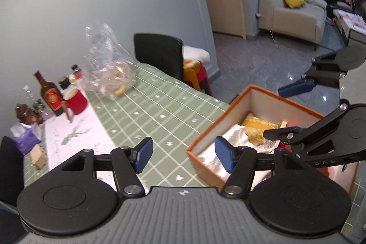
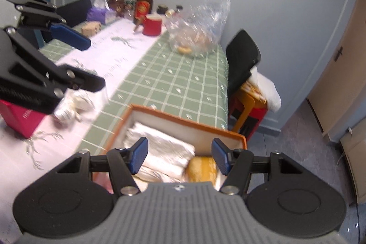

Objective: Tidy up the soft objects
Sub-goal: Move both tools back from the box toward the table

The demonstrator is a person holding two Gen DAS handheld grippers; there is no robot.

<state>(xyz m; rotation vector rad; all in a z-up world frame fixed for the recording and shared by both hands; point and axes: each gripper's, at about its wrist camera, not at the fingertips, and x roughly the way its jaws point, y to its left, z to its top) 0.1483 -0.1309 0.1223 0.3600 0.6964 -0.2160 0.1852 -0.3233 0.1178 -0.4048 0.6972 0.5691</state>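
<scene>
An orange-rimmed box (image 1: 231,106) stands at the near corner of the green checked table. Inside it lie a folded white cloth (image 1: 233,136) and a yellow soft pack (image 1: 258,126). My left gripper (image 1: 184,156) hangs open over the tablecloth just left of the box, with nothing between its fingers. My right gripper (image 1: 288,110) hovers open above the box. In the right wrist view the box (image 2: 183,121), white cloth (image 2: 160,148) and yellow pack (image 2: 202,168) lie under the open right gripper (image 2: 179,158). The left gripper (image 2: 95,63) is up at the left.
A clear plastic bag (image 1: 109,70) with baked goods sits mid-table. By the wall stand a brown bottle (image 1: 51,93), a red mug (image 1: 76,100) and a purple tissue pack (image 1: 27,141). A pink box (image 2: 20,120) and a crumpled wrapper (image 2: 71,106) lie left. A black chair (image 1: 160,54) is at the table's far end.
</scene>
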